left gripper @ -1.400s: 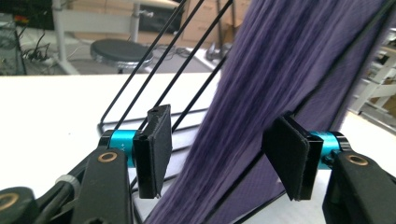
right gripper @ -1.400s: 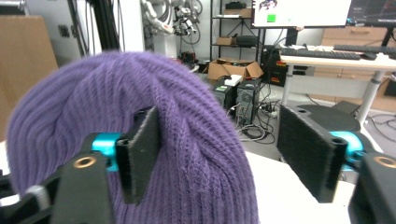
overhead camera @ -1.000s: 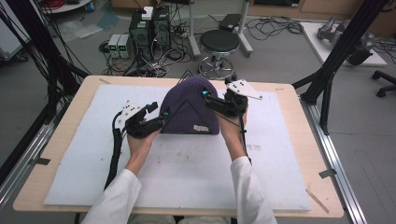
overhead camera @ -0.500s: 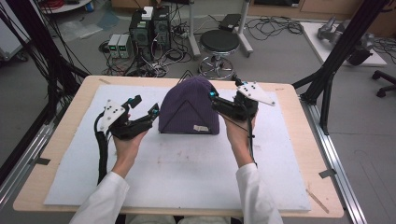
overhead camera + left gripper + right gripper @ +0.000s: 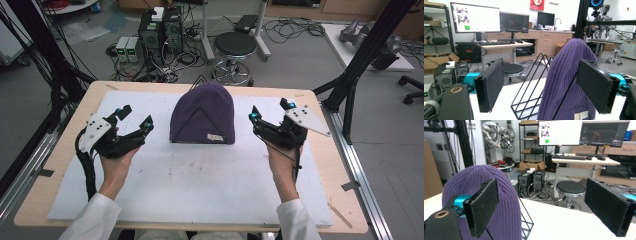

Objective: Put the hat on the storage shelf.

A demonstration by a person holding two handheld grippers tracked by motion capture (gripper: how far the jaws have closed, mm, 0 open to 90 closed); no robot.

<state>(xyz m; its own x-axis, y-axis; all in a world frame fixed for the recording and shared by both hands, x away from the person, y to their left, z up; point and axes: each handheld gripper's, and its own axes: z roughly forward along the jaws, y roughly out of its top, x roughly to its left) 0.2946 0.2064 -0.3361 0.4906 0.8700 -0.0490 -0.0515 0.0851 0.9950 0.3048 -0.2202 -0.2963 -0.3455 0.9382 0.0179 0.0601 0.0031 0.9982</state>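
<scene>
A purple knitted beanie (image 5: 202, 115) hangs upright over a black wire stand (image 5: 529, 92) at the back middle of the white mat (image 5: 200, 185). My left gripper (image 5: 135, 116) hovers to the left of the hat, well apart from it. Its jaws have just been opening and nothing is between them. My right gripper (image 5: 270, 109) hovers to the hat's right, also apart, and its jaws have likewise just opened on nothing. In the left gripper view the beanie (image 5: 566, 82) stands ahead, behind the right pad (image 5: 596, 85). In the right gripper view the beanie (image 5: 506, 220) sits behind the left pad (image 5: 482, 207).
The mat covers most of a wooden table (image 5: 60, 165). Black frame posts (image 5: 360, 65) stand at both sides of the table. A round stool (image 5: 235, 45) and computer cases (image 5: 160, 30) stand on the floor beyond the far edge.
Both grippers have drawn away from the sides of the beanie, the left one leftward and the right one rightward, with their jaws wider. The beanie stays on its stand.
</scene>
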